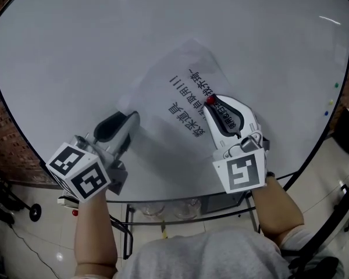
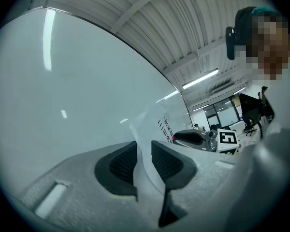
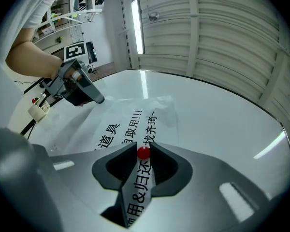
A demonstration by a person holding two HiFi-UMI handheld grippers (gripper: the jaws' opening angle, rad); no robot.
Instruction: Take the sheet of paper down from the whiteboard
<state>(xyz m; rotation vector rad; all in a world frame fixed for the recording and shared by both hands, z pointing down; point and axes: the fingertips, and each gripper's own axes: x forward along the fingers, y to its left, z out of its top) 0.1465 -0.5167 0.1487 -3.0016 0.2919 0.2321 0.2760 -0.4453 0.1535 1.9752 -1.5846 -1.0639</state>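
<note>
A whiteboard (image 1: 75, 57) fills most of the head view, with ceiling lights mirrored along its top. A brick wall (image 1: 0, 127) shows at the left edge. Three small coloured magnets (image 1: 330, 103) sit near the board's right edge, well apart from the grippers. Under the board's lower rim are a metal stand (image 1: 128, 225) and tiled floor (image 1: 46, 254).

The sheet of paper (image 1: 174, 97) is against the board at the centre of the frame. Its upper corner is rumpled and its lower-left edge curls away from the surface. Its black print reads "道具", "取用!!!" and "找齐琦~", and in the right gripper view "用&归还" shows between the jaws. A label on the side of the right gripper (image 1: 211, 99) is too small to read.

That gripper, just right of centre, pinches a red magnet (image 1: 210, 101) between its jaw tips, on the sheet. The left gripper (image 1: 134, 118), at lower left, has its jaws spread. The paper's curled edge stands between the pads, and neither pad presses on it.
</note>
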